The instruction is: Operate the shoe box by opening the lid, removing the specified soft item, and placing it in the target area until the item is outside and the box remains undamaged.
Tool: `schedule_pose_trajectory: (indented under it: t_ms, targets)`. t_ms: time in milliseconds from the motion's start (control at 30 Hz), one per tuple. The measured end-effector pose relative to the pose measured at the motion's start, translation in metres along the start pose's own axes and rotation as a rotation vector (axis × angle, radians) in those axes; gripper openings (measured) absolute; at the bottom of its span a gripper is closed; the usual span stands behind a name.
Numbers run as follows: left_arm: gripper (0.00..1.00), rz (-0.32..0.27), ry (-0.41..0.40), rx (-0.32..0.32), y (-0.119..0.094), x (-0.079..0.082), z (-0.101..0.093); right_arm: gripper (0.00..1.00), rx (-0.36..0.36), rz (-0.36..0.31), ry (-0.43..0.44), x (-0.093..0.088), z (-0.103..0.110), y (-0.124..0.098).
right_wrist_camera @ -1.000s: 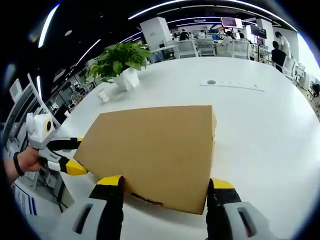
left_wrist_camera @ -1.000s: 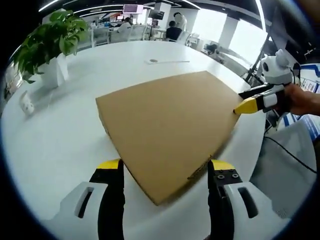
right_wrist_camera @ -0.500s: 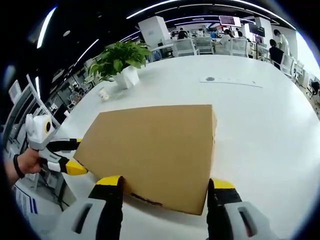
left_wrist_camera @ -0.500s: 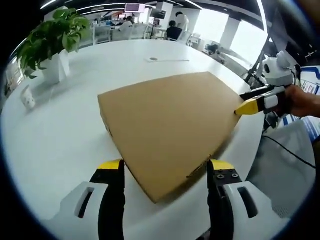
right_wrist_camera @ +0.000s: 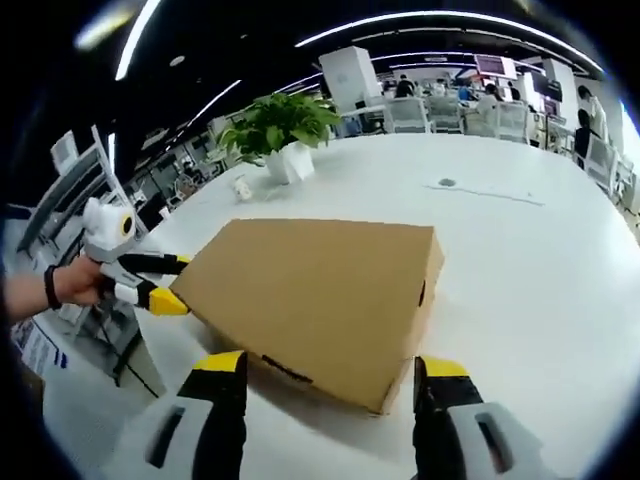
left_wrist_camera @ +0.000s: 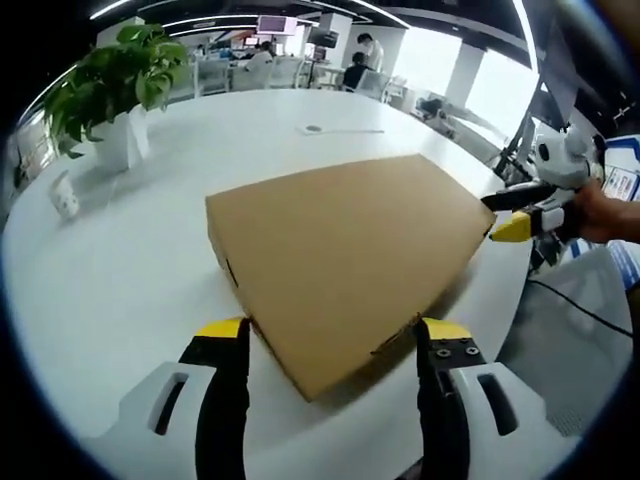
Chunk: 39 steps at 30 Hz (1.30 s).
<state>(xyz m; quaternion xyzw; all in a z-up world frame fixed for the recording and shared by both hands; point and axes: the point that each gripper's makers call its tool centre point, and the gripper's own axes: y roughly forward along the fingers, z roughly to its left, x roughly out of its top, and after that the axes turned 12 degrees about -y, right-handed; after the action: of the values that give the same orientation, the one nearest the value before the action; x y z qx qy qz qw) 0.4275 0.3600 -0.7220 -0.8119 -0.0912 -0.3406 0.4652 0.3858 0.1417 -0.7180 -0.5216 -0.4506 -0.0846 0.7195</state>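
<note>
A closed brown cardboard shoe box [left_wrist_camera: 350, 255] lies flat on the white table [left_wrist_camera: 110, 270], lid down. In the left gripper view, its near corner points between the wide-apart jaws of my open left gripper [left_wrist_camera: 333, 332]. At the box's far right corner a hand [left_wrist_camera: 605, 212] holds my right gripper [left_wrist_camera: 512, 212] with its jaws apart. In the right gripper view the box [right_wrist_camera: 315, 285] sits ahead of my open right gripper [right_wrist_camera: 330, 365]. There, my left gripper [right_wrist_camera: 160, 283] is open at the box's left corner. Nothing is gripped.
A potted plant [left_wrist_camera: 110, 85] and a small white cup [left_wrist_camera: 62, 195] stand at the table's far left. A round port [left_wrist_camera: 313, 129] sits in the tabletop beyond the box. The table's edge runs close behind both grippers. Office chairs and people fill the background.
Both cameras have dropped lower, so the box's side walls show more. The box itself stays put. In the left gripper view my right gripper sits slightly further from the box's corner.
</note>
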Motion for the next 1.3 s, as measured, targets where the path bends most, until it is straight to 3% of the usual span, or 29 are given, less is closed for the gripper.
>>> schedule_pose_trajectory:
  t_ms: [133,400,467,500,533,967,1300]
  targets:
    - [0.68,0.003,0.009,0.009,0.000,0.000,-0.001,0.63,-0.023,-0.008,0.031,-0.004,-0.004,-0.001]
    - [0.66,0.010,0.015,0.027,0.000,-0.002,0.001,0.60,-0.054,-0.003,-0.040,-0.002,-0.008,0.003]
    - [0.64,0.017,0.027,0.035,0.002,-0.003,0.002,0.55,-0.052,-0.002,-0.040,-0.001,-0.008,0.005]
    - [0.64,0.017,0.032,0.036,0.002,-0.004,0.000,0.51,-0.013,-0.013,-0.045,0.002,-0.001,0.007]
    - [0.63,0.017,0.033,0.037,0.001,-0.004,0.000,0.52,-0.058,0.007,-0.064,-0.001,-0.005,0.008]
    - [0.58,-0.001,0.016,0.038,-0.007,0.000,-0.001,0.49,-0.086,-0.001,-0.042,0.004,-0.001,0.001]
    - [0.57,-0.057,-0.023,0.021,-0.021,0.009,-0.008,0.49,-0.084,-0.046,-0.026,0.017,-0.003,-0.010]
